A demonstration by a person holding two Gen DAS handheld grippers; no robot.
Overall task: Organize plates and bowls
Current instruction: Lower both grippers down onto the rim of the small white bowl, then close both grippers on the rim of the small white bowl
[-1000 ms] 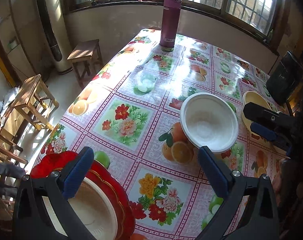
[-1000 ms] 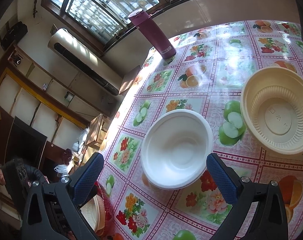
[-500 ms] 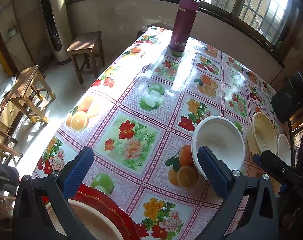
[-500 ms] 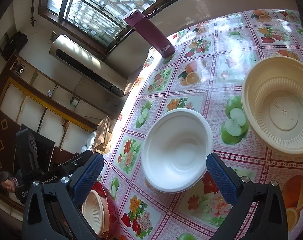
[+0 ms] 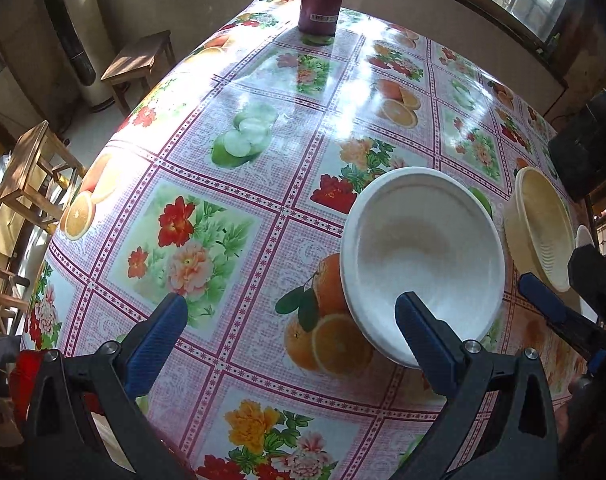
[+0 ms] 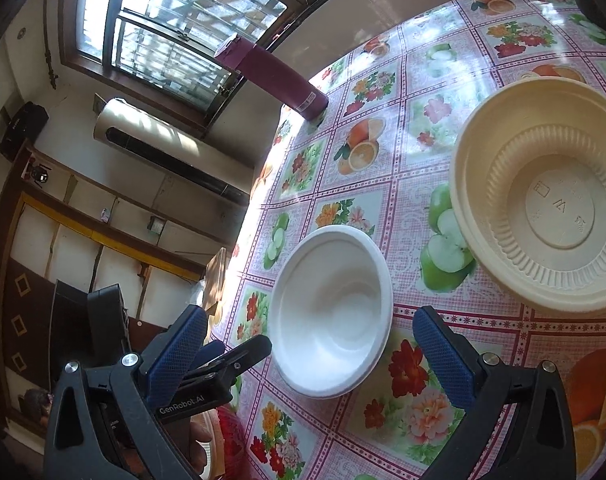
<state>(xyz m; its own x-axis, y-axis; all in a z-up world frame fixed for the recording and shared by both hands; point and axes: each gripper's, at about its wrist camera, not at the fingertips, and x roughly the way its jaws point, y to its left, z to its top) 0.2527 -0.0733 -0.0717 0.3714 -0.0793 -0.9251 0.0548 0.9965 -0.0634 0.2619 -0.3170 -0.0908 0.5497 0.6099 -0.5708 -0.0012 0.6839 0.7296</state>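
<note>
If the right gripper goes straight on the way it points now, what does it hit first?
Most likely the white bowl: it sits directly ahead between the open right gripper fingers. Depth is unclear, but nothing else shows in between.

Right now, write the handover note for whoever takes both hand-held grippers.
Left hand-held gripper: open, empty, near the white bowl.
Right hand-held gripper: open, empty, facing the same bowl.
Cream bowl sits apart beside the white one; red plate stack at the table's near left edge.
Done: nothing stacked among the bowls.
Left: grasp the white bowl, probably nest the bowls.
</note>
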